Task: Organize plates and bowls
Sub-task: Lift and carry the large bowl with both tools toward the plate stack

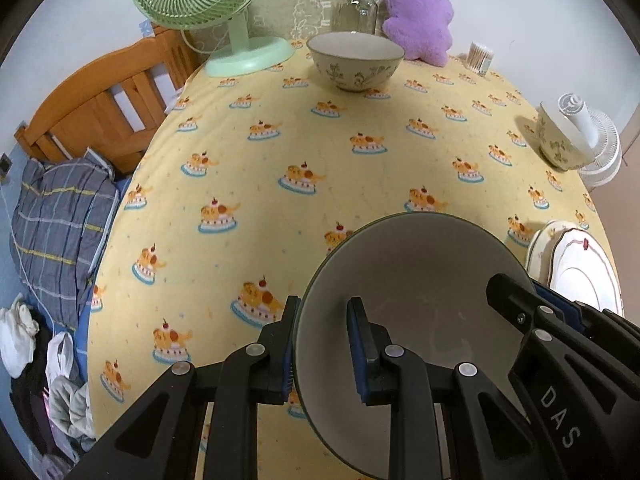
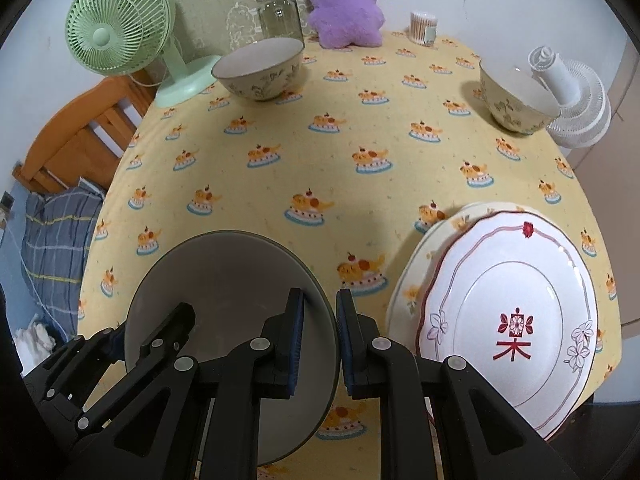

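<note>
left gripper (image 1: 320, 350): fingers closed on the left rim of the grey bowl (image 1: 416, 288), one finger outside the wall, one inside.
right gripper (image 2: 320, 344): fingers closed on the same bowl's right rim, left finger inside, right finger outside.
grey bowl: near centre of the tabletop (image 1: 360, 168), held by both grippers, mouth tipped toward the cameras; can't tell if its base touches the cloth.
plates: white plate with red pattern (image 2: 516, 316) stacked on a cream floral plate (image 2: 408, 300), near right, just beside the grey bowl.
floral bowl, far (image 2: 260, 68): upright at far centre, in front of the glass jar (image 2: 278, 12).
floral bowl, right (image 2: 516, 100): upright at the far right edge, against the white fan (image 2: 576, 100).
back row: green desk fan (image 2: 116, 28) far left, purple plush (image 2: 344, 8) beside the jar, cotton swab tub (image 2: 424, 28) to its right.
cloth: yellow, cat-on-cake print.
off tabletop: wooden bed frame (image 1: 100, 96) and grey plaid bedding (image 1: 60, 220) on the left.
</note>
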Tool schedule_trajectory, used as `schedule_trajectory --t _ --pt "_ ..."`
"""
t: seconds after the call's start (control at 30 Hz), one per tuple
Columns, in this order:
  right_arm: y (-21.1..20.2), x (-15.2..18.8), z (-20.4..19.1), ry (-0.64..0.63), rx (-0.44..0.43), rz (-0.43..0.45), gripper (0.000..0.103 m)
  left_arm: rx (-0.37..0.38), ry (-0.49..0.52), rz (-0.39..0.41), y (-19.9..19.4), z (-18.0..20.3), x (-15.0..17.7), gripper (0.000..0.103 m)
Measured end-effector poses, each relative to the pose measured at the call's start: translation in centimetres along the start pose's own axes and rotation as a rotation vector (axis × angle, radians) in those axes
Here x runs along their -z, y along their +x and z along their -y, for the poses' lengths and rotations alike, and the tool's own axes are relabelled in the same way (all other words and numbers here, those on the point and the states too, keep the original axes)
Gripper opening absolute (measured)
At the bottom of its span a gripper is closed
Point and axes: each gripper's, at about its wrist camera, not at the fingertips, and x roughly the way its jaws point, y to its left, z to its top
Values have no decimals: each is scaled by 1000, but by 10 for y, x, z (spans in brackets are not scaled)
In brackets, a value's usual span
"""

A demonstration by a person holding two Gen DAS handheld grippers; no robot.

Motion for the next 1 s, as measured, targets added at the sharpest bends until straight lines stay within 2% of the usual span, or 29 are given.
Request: schedule_trajectory --t 0.43,0.5,0.57,0.63,0.7,0.77,0.83,0.9,1.0 --pt "6 4 1 -44 -2 -28 20 -17 -31 -21 2 2 9 21" --pt "5 5 2 -39 -6 -25 20 -4 -32 -23 3 2 9 27" --pt "5 5 2 -32 -11 -23 21 3 -25 -21 1 3 9 37" --pt "4 5 2 -28 -18 -22 21 -2 -11 -16 -1 4 7 41" --pt "2 5 0 -31 -9 -18 23 13 -12 -13 -3 2 7 54" --pt "-2 4 -2 -40 7 -2 30 21 -11 4 -7 0 6 67" --pt "-9 3 -5 -57 10 37 59 29 4 23 -13 0 4 76" --pt "-16 3 -8 -71 20 81 69 38 17 40 -18 0 3 82" --pt "-24 1 -13 -83 21 106 75 56 35 58 -25 -2 0 85"
